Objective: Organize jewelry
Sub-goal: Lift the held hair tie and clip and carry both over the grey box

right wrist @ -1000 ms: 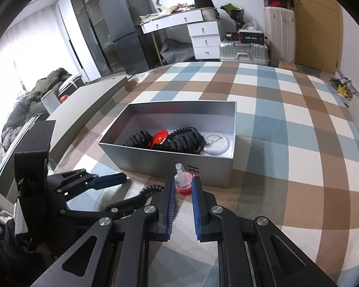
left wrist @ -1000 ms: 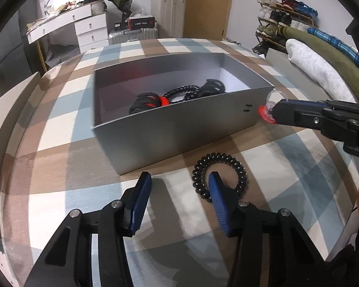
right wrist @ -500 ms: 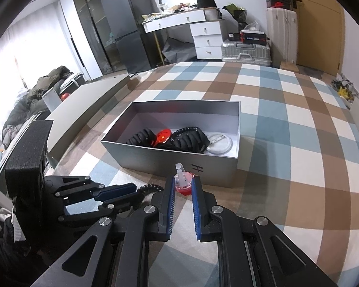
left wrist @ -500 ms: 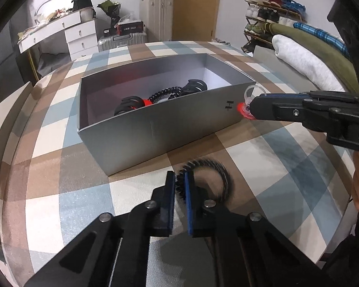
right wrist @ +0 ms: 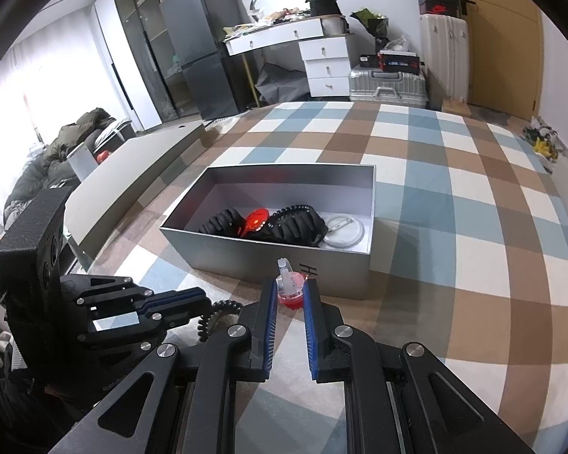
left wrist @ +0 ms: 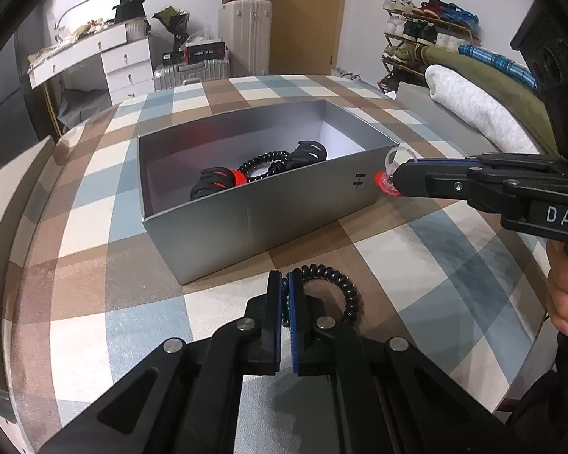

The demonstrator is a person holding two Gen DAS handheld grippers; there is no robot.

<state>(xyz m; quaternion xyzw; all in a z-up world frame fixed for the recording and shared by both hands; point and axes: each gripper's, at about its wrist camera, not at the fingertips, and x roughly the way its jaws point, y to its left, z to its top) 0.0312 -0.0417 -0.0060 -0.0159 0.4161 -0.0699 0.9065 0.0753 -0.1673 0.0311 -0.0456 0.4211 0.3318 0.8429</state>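
Note:
A grey open box point(left wrist: 246, 223) point(right wrist: 371, 189) stands on the checked cloth; it holds black hair claws, a black coil band, a red piece point(right wrist: 256, 220) and a white disc point(right wrist: 344, 231). My left gripper point(left wrist: 285, 287) is shut on a black spiral hair tie point(left wrist: 348, 295), held just in front of the box. It also shows in the right wrist view point(right wrist: 204, 304). My right gripper point(right wrist: 288, 291) is shut on a small clear ring with a red base point(right wrist: 289, 293) point(left wrist: 388, 181), close to the box's near right corner.
The checked cloth point(right wrist: 473, 227) covers a bed-like surface. A flat grey lid point(right wrist: 132, 174) lies along its left edge. Rolled bedding point(left wrist: 473, 109) lies to the right. A desk, suitcases and a shoe rack stand beyond.
My left gripper closed on the spiral hair tie and lifted it off the cloth a little. My right gripper, holding the ring, rose slightly beside the box.

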